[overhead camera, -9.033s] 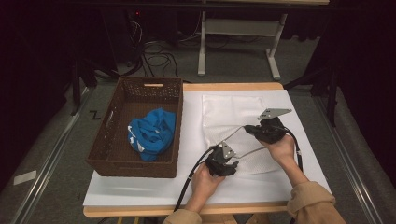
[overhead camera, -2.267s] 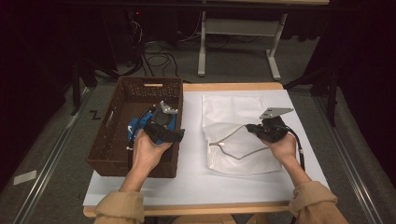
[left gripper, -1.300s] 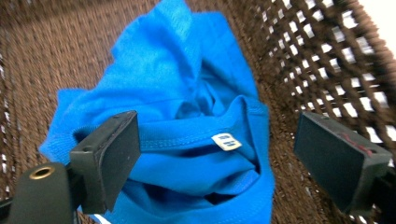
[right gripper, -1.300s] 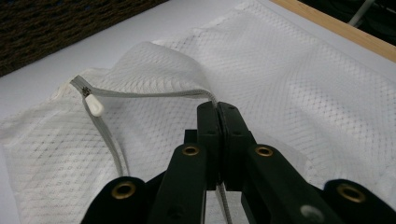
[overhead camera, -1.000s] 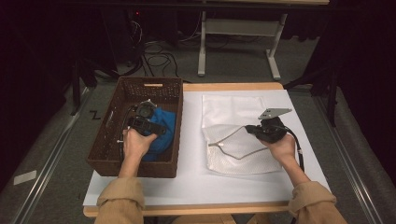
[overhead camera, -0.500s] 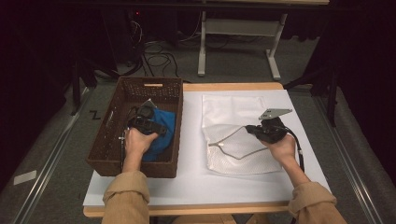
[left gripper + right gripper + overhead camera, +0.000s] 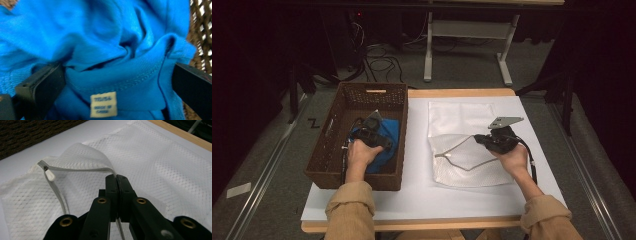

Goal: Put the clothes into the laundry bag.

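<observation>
High view, one basket [image 7: 337,120], one blue garment [image 7: 388,134], one mesh bag [image 7: 462,120]

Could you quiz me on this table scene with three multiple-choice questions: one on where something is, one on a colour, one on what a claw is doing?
1. Where is the blue garment?
A. On the white mesh bag
B. In the brown wicker basket
C. On the floor

2. What colour is the zipper pull on the mesh bag?
A. White
B. Red
C. Black

3. How does the right claw stand?
A. Wide open above the table
B. Shut on the bag's zipper edge
C. Holding the basket's rim

Answers: 1 B, the high view shows the cloth inside the basket; 2 A, the right gripper view shows it white; 3 B, its jaws pinch the zipper edge.
</observation>
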Available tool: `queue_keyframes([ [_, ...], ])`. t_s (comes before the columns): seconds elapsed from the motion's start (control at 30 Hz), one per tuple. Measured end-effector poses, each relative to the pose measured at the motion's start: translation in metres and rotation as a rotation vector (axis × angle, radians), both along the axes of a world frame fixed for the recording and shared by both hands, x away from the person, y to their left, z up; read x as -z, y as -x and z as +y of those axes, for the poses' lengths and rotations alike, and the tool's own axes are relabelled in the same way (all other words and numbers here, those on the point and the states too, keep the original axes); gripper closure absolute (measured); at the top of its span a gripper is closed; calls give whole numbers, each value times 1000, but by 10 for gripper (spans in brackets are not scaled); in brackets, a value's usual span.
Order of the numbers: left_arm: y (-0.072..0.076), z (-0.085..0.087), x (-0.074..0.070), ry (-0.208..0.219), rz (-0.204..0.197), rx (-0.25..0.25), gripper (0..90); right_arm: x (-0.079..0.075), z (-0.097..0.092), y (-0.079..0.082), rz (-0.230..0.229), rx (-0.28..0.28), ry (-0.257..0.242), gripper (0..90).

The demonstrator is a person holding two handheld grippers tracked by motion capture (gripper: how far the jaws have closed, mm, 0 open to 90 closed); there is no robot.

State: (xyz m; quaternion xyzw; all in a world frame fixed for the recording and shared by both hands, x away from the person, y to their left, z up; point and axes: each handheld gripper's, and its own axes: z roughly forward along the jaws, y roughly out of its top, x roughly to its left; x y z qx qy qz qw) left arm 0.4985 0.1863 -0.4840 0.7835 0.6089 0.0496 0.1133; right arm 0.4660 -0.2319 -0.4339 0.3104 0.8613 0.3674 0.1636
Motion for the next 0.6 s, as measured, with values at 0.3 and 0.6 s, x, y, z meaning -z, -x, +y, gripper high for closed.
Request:
queue_keyframes([
  [0.3, 1, -8, 6, -82, 43, 54, 6, 1, 0, 0, 5, 1, -9, 892],
  [0.6, 3, -11, 6, -124, 33, 69, 39, 2, -3, 0, 8, 5, -10, 891],
])
